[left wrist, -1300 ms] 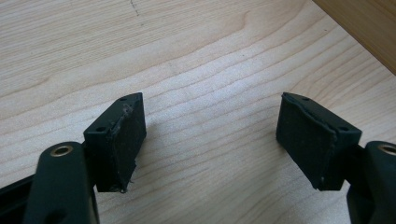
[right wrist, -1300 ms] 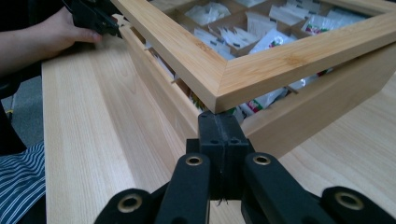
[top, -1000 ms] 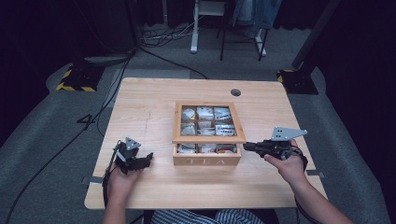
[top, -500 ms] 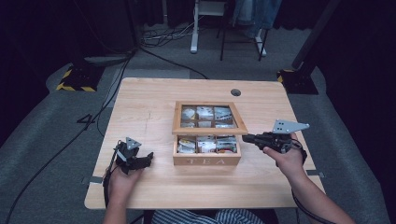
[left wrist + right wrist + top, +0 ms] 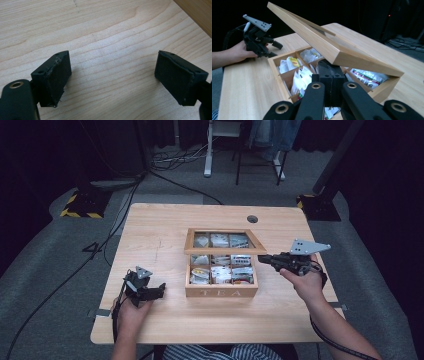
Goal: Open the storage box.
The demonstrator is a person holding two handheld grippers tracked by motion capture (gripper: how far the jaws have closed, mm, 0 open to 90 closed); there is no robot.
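Observation:
A wooden tea box marked TEA stands mid-table, with tea bags in its compartments. Its windowed lid is tilted up, hinged at the far side. My right gripper is shut, and its tip sits under the lid's right front edge. In the right gripper view the shut jaws press up under the lid, over the tea bags. My left gripper rests open on the table, left of the box. Its jaws stand wide apart over bare wood.
The light wooden table has a round cable hole at the back. A corner of the box shows in the left gripper view. Cables, a chair base and stands lie on the grey floor beyond the table.
My right gripper has moved left to the box and pushed its lid from flat to tilted up. The left gripper has stayed where it was.

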